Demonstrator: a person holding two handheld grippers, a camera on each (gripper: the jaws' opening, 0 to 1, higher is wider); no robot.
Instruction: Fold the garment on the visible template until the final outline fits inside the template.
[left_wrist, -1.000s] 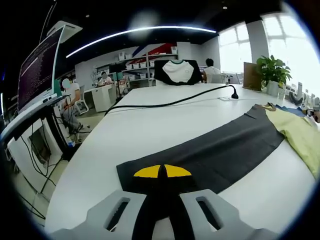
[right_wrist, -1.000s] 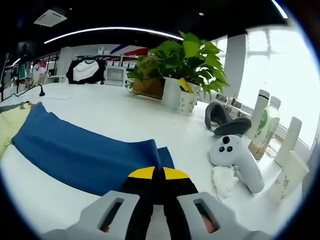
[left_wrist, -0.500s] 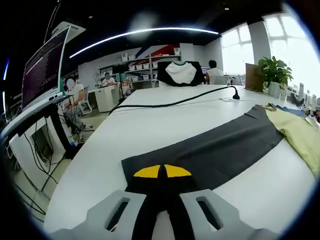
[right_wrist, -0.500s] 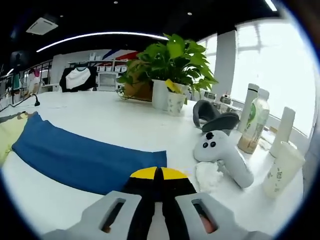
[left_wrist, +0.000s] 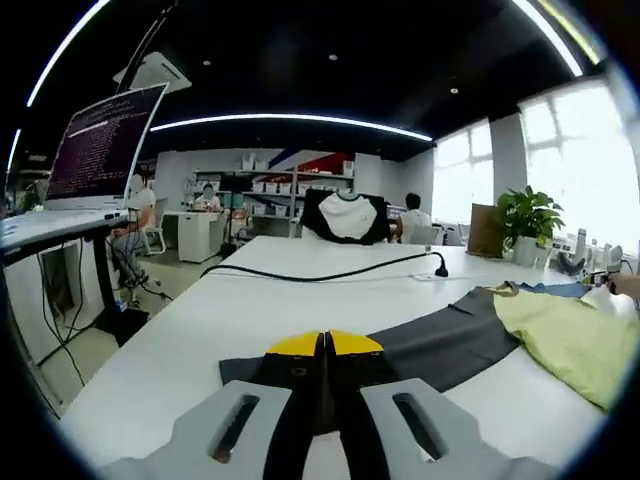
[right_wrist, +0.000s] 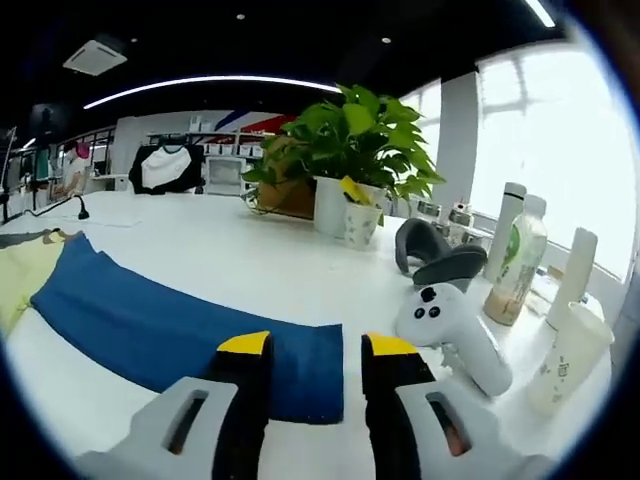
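The white table (left_wrist: 250, 300) carries the garment, whose yellow body (left_wrist: 570, 335) sits between a dark sleeve (left_wrist: 430, 340) and a blue sleeve (right_wrist: 150, 325). The right gripper (right_wrist: 307, 352), pinched on the blue sleeve's end half a second ago, now stands spread, the cloth released flat. The left gripper (left_wrist: 322, 345) stays pressed together on the dark sleeve's end. That sleeve probably folds next.

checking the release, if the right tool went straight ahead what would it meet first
Most likely the blue sleeve: its end lies between the open right tool tips. Beyond it, bare white table, though depth is unclear.
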